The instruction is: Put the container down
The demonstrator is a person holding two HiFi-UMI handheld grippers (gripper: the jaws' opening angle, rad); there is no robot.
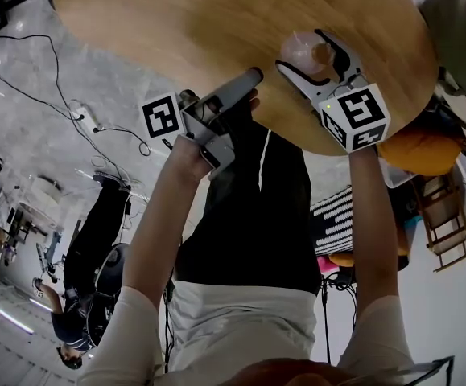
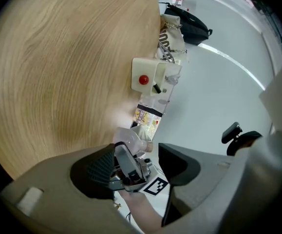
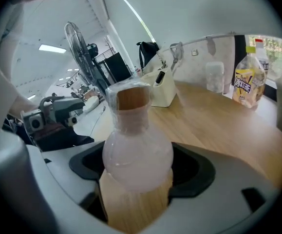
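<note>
Right gripper (image 3: pixel 138 177) fingers clamp container (image 3: pixel 137 147) belly, over tabletop (image 1: pixel 176 14) near its 4 o'clock rim. Left gripper (image 2: pixel 137 168) fingers apart, empty. Lower upright until base seats flat, then release.

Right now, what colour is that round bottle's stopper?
The stopper of the bottle is tan brown, like cork; the right gripper view shows it best.

Left gripper (image 2: pixel 140 165) agape, right gripper (image 1: pixel 319 59) clamped (on the container (image 3: pixel 137 145)).

No wording reads clearly (the yellow bottle (image 3: pixel 249 79) bears a blurred, dark-lettered label).
</note>
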